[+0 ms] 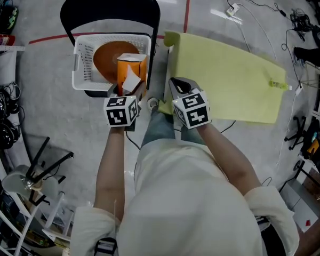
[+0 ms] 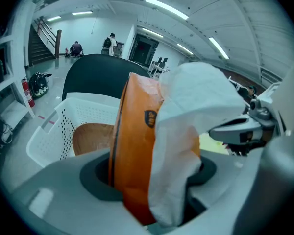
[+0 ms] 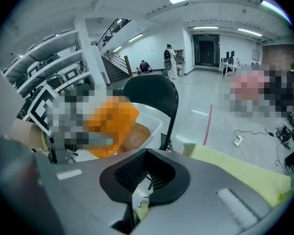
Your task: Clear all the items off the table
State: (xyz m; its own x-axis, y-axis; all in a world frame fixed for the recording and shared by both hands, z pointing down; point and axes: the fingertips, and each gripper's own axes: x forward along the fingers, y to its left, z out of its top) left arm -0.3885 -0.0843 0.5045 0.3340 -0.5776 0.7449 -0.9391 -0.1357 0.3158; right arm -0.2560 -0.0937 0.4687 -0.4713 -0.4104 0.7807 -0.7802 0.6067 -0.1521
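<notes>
Only the left gripper view shows the left gripper point(image 2: 149, 180) with its fingers clamped on the orange pack point(image 2: 137, 131). The head view places the pack above the basket point(image 1: 84, 63). The right gripper point(image 3: 139, 197) has its fingers closed together.

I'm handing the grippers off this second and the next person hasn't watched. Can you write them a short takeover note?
Left gripper: closed on an orange tissue pack with white tissue sticking out, held over the white perforated plastic basket on the black chair.
Right gripper: shut, nothing held, at the yellow-green table's near edge.
Done: a round brown plate lies in the basket.
Left: lower the pack into the basket; then check the small yellow-green thing at the table's right end, too small to identify.
</notes>
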